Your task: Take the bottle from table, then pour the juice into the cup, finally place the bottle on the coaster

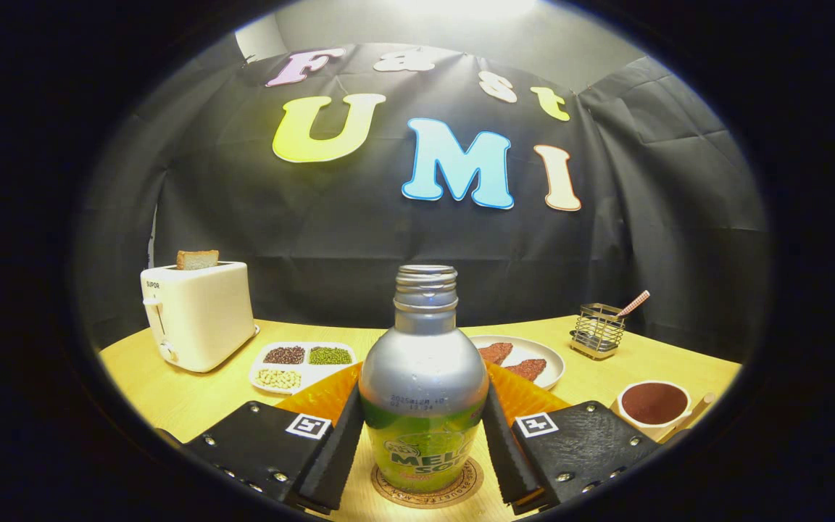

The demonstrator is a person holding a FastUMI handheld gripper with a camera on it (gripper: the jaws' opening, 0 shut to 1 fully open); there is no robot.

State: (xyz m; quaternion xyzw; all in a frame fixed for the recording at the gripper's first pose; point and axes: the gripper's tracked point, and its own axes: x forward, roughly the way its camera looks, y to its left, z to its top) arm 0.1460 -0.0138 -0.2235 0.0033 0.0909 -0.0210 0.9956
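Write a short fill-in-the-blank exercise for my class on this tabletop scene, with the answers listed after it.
1. The bottle stands between the fingers of the tongs on a round ____.
2. The bottle's mouth has no ____ on it.
3. A slice of bread sticks out of the ____.
4. The divided tray of beans lies between the toaster and the ____.

Answers: coaster; cap; toaster; bottle
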